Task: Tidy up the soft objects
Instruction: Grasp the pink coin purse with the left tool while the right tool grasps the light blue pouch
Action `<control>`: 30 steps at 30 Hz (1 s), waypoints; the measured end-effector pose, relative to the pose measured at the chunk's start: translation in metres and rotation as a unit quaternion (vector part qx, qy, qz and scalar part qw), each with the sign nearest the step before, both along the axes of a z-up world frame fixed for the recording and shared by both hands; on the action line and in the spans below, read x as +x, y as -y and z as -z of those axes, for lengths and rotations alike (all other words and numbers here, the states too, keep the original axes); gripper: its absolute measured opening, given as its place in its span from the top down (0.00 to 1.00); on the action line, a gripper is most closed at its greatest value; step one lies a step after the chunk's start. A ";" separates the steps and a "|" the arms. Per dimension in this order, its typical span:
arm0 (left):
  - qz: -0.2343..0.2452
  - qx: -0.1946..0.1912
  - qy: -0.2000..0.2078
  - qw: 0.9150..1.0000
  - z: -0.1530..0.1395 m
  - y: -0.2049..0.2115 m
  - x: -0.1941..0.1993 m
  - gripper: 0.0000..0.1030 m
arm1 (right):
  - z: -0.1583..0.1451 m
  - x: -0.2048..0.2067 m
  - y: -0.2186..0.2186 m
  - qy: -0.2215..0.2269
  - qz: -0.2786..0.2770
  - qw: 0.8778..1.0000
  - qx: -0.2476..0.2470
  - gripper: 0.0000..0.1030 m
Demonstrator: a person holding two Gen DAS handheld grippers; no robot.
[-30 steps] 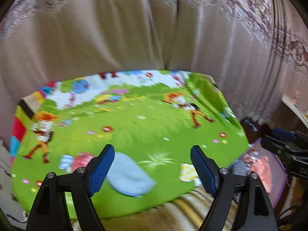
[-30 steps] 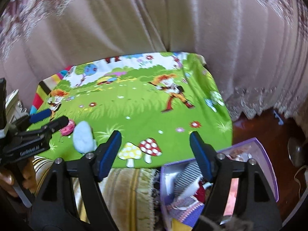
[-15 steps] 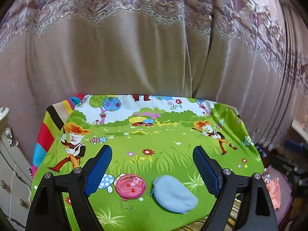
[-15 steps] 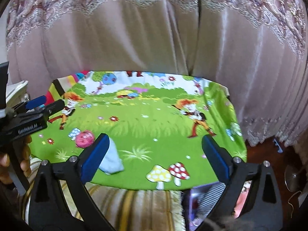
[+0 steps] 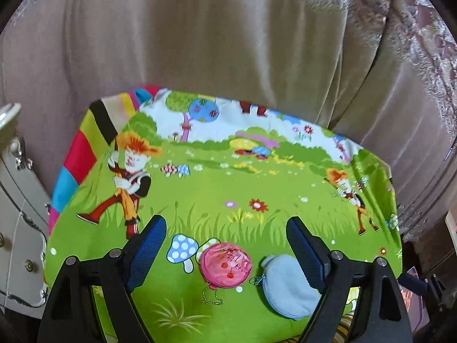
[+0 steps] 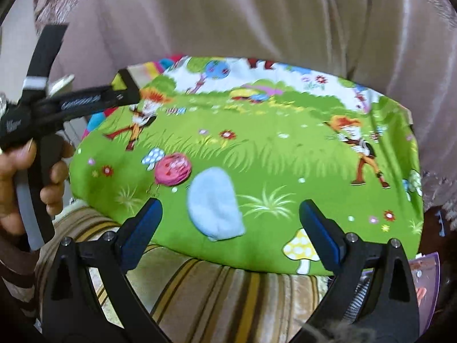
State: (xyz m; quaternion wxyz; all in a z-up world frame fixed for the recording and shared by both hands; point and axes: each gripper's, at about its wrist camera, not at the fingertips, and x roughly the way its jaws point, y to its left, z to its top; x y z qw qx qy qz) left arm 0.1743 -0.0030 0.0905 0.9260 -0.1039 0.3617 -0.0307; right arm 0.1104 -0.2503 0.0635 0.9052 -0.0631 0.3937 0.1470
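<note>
A bright green cloth [image 5: 257, 188] with cartoon people, mushrooms and flowers covers the surface. Two soft little pouches lie on it near the front edge. One is a round pink pouch [image 5: 225, 264] with a small bead chain hanging from it. The other is a pale blue pouch [image 5: 282, 284], and it sits just beside the pink one, on its right.

The left gripper [image 5: 225, 253] hangs over the cloth with its two blue pads wide apart. It holds nothing. The pink pouch shows between its fingers, lower down on the cloth.

The right gripper [image 6: 230, 228] has its blue pads wide apart too, and it holds nothing. The pale blue pouch shows between its fingers, lying flat on the cloth.

A hand [image 6: 25, 177] grips the handle of the left gripper. Shiny beige curtains [image 5: 228, 51] hang behind the surface. A striped rug [image 6: 217, 300] lies in front.
</note>
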 end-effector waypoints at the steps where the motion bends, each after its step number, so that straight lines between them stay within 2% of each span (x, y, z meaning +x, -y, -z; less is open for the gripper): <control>1: 0.003 -0.004 -0.004 1.000 0.004 0.001 0.003 0.16 | 0.004 0.002 -0.003 -0.005 -0.003 1.000 -0.004 0.05; 8: 0.014 -0.008 -0.067 0.998 0.056 0.001 0.027 0.16 | 0.044 0.033 -0.022 -0.081 -0.018 0.997 -0.009 0.05; 11: 0.021 -0.007 -0.096 0.995 0.076 0.003 0.035 0.16 | 0.061 0.042 -0.030 -0.100 -0.021 0.994 -0.025 0.05; 15: 0.039 0.014 -0.120 0.992 0.095 0.013 0.044 0.16 | 0.082 0.054 -0.038 -0.122 -0.024 0.991 -0.041 0.05; 24: 0.058 0.040 -0.168 0.983 0.123 0.027 0.059 0.16 | 0.109 0.075 -0.047 -0.150 -0.014 0.986 -0.069 0.05; 30: 0.074 0.054 -0.170 0.981 0.129 0.035 0.059 0.16 | 0.120 0.085 -0.055 -0.156 -0.016 0.984 -0.089 0.05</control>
